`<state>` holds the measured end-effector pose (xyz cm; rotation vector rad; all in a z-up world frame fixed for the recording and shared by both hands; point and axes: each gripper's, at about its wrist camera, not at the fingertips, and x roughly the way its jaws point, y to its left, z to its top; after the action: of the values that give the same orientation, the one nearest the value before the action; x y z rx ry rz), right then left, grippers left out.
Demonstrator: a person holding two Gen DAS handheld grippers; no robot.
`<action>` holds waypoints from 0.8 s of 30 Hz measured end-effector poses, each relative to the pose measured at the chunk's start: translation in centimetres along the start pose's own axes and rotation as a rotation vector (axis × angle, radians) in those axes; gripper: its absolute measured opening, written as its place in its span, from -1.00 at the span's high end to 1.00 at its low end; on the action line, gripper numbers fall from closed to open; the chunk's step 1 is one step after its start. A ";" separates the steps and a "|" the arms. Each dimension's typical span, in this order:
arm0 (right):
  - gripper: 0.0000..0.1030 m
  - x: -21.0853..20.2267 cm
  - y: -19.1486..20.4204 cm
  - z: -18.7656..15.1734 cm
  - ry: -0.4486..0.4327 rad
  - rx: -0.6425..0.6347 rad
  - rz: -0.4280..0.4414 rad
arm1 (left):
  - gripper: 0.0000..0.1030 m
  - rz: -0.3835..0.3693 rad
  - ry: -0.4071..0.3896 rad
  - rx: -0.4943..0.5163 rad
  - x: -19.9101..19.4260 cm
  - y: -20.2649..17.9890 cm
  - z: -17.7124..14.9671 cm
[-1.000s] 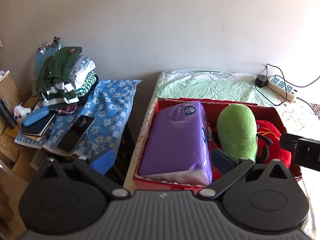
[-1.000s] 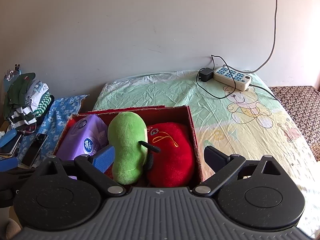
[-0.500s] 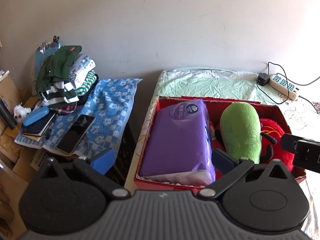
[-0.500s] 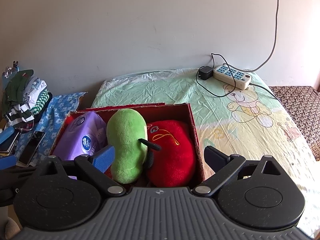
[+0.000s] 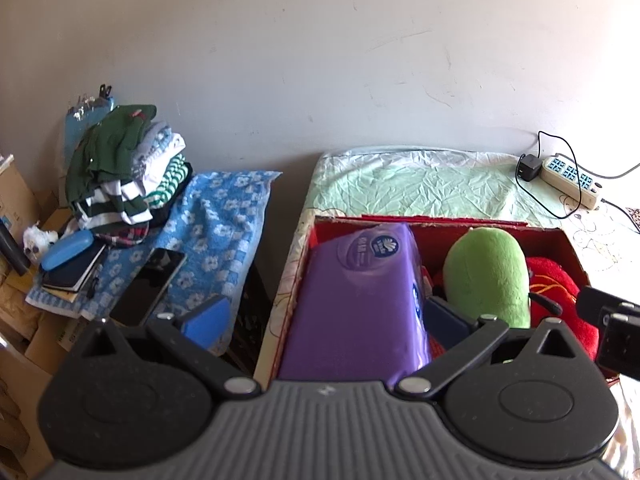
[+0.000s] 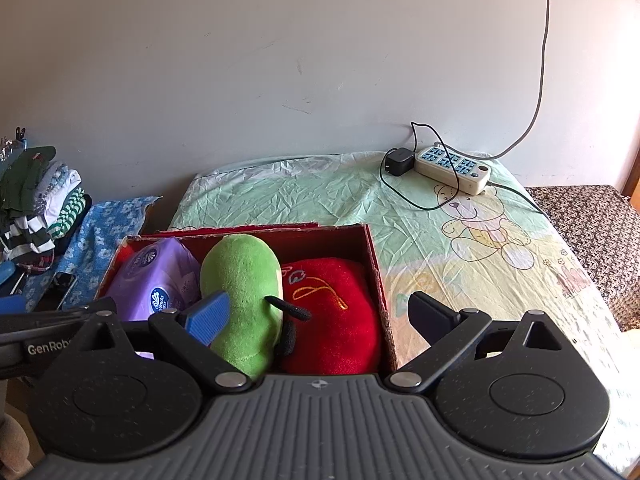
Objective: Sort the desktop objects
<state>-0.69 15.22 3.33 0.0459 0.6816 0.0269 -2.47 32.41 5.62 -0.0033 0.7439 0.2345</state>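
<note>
1. The left gripper (image 5: 326,316) and the right gripper (image 6: 320,316) both hang above the near edge of the red box (image 6: 372,256), jaws spread wide with nothing between them.
2. Inside the box, packed side by side, lie a purple tissue pack (image 5: 356,300), a green plush toy (image 6: 244,288) and a red plush toy (image 6: 332,316). They fill it almost wall to wall, so I judge the sorting largely done.
3. Beyond the box the green sheet (image 6: 320,192) is bare up to a power strip (image 6: 452,168) and its charger (image 6: 398,160) by the wall, their cords looped loosely nearby.
4. Off to the left, a phone (image 5: 150,284), a blue case (image 5: 66,254) on a notebook (image 5: 74,276), and stacked clothes (image 5: 120,168) sit on a blue flowered towel (image 5: 216,224). Whether these belong to the task I cannot tell; the box has little room left.
</note>
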 end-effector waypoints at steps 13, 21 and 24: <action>-0.89 1.3 0.4 -0.5 0.020 -0.004 -0.004 | -0.99 -0.017 0.045 -0.014 1.8 0.1 -0.7; -0.89 1.6 0.7 -0.6 0.024 -0.010 0.003 | -0.99 -0.021 0.039 -0.018 1.9 0.4 -0.7; -0.90 1.7 0.8 -0.5 0.024 -0.011 0.004 | -0.99 -0.024 0.042 -0.023 1.9 0.5 -0.6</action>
<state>0.27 16.14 1.88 0.0365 0.7054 0.0354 -1.60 33.26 3.92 -0.0390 0.7821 0.2201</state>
